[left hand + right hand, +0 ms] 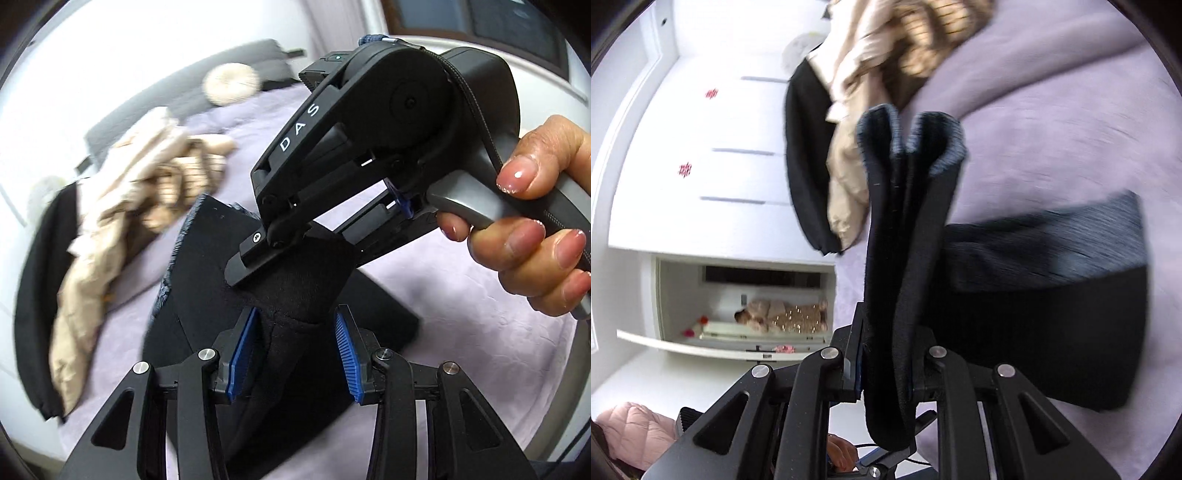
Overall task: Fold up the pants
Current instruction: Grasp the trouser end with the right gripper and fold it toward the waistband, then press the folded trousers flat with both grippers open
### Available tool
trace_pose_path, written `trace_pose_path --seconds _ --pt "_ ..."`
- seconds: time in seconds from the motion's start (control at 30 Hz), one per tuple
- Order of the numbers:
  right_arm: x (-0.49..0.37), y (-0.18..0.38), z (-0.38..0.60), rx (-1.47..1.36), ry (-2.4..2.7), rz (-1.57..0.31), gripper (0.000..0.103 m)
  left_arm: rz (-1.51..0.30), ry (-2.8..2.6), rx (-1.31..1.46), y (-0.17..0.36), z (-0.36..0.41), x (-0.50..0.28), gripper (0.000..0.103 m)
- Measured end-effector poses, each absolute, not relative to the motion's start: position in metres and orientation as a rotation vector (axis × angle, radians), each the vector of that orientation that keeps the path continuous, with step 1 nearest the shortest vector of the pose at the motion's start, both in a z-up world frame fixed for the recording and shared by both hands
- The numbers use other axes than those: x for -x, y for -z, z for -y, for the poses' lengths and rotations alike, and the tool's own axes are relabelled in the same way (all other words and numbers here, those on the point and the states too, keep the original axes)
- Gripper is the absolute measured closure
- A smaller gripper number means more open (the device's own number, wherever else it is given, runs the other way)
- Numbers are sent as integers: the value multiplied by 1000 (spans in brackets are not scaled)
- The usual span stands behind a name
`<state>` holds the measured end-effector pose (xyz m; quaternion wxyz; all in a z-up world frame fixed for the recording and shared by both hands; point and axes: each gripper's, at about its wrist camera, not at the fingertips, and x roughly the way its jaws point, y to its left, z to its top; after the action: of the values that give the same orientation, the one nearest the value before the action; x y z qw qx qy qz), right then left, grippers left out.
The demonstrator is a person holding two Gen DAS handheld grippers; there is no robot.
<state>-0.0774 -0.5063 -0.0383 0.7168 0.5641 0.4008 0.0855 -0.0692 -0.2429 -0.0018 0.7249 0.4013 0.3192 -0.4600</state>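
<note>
The black pants [207,280] with a grey-blue ribbed waistband lie partly folded on the lilac bedspread [461,295]. A raised fold of them stands between my left gripper's [293,354] blue pads [242,350], which are spread apart around it. My right gripper [255,254] comes in from the upper right and is shut on the same fold just beyond. In the right wrist view the right gripper [886,369] is shut on a thick bunch of the pants [908,240], whose ribbed band stands up at the top; the rest lies flat to the right.
A pile of beige and striped clothes [122,206] over a black garment [33,280] lies at the left of the bed. A round cream cushion [231,83] sits by dark pillows. White drawers [713,155] and an open shelf [746,306] stand beside the bed.
</note>
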Motion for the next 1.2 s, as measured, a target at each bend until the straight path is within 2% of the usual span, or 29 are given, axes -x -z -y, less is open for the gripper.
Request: trace_pose_path --seconds 0.23,0.27,0.47,0.5,0.53,0.57,0.6,0.7,0.77,0.97,1.07,1.1,1.2 --pt "123 113 537 -1330 -84 -945 86 -836 1040 -991 69 270 92 60" --pt "126 119 538 -1334 -78 -948 86 -853 1034 -1011 72 270 92 58" --pt "124 124 541 -1266 -23 -975 83 -958 1039 -977 45 252 72 57" --pt "119 122 540 -1228 2 -1001 83 -977 1025 -957 42 249 68 55" --pt "115 117 539 -1200 16 -1024 81 -1012 984 -919 34 242 54 47" --pt "114 112 537 -1168 36 -1051 81 -1034 939 -890 30 235 49 21" --pt "113 108 536 -1146 51 -1066 81 -1054 881 -850 25 227 33 12" --pt "113 93 531 -1071 127 -1131 78 -1090 747 -744 9 207 -16 12" --pt "111 80 530 -979 233 -1170 71 -1123 624 -695 8 194 -53 12" --pt "94 34 515 -796 292 -1106 70 -1268 481 -616 37 178 -102 12" --pt "75 47 497 -723 260 -1172 70 -1323 472 -617 70 182 -109 11" --pt "72 57 492 -704 260 -1212 70 -1338 471 -619 78 182 -108 1" --pt "69 88 479 -649 305 -1287 70 -1360 416 -567 92 177 -104 0"
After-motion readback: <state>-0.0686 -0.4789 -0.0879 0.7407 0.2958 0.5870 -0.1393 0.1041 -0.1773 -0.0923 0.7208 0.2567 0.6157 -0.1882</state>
